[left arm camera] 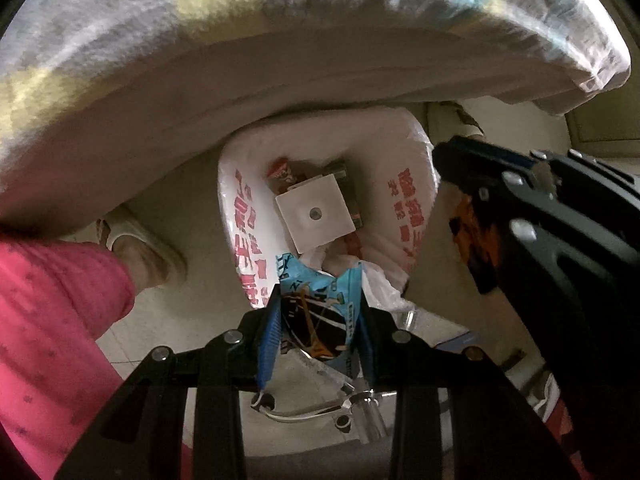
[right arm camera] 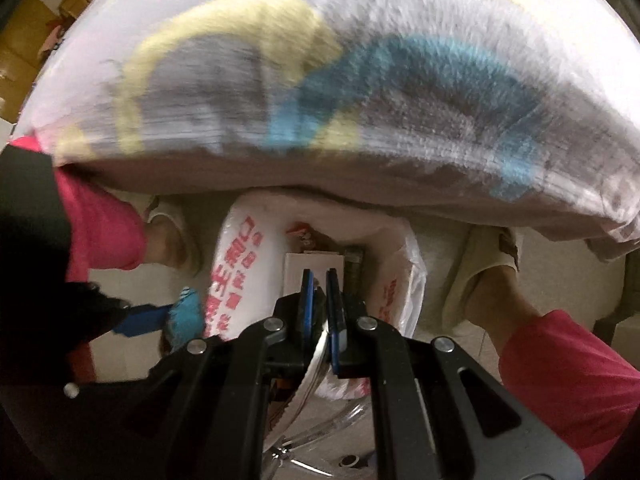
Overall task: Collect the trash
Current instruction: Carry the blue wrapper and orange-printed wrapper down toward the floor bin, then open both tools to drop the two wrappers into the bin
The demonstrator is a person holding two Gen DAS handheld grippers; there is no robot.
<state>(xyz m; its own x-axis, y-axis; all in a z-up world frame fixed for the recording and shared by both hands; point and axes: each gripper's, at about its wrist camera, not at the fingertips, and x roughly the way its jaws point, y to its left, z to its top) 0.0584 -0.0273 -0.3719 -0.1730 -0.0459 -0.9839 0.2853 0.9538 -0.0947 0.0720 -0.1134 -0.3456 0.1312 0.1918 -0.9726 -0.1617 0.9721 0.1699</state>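
your left tool points straight down, its blue pads clamped on a light blue snack wrapper with dark and orange print. the wrapper hangs right above the open mouth of a white plastic bag with red lettering, which sits on the pale floor below you.

inside the bag you can see a white square box with a small round mark in its middle, and a red packet just behind it, with more dark trash beside the box.

your right tool also aims down over the same bag. its blue pads are nearly together, pinching a thin wrapper seen edge-on; from the left wrist view the piece in that tool shows orange and black.

a cushion or seat edge wrapped in clear plastic, with yellow, grey and blue patches, fills the top of both views. your pink trouser leg and a foot in a pale slipper stand left of the bag, your other foot to its right. a chrome chair base lies under the tools.
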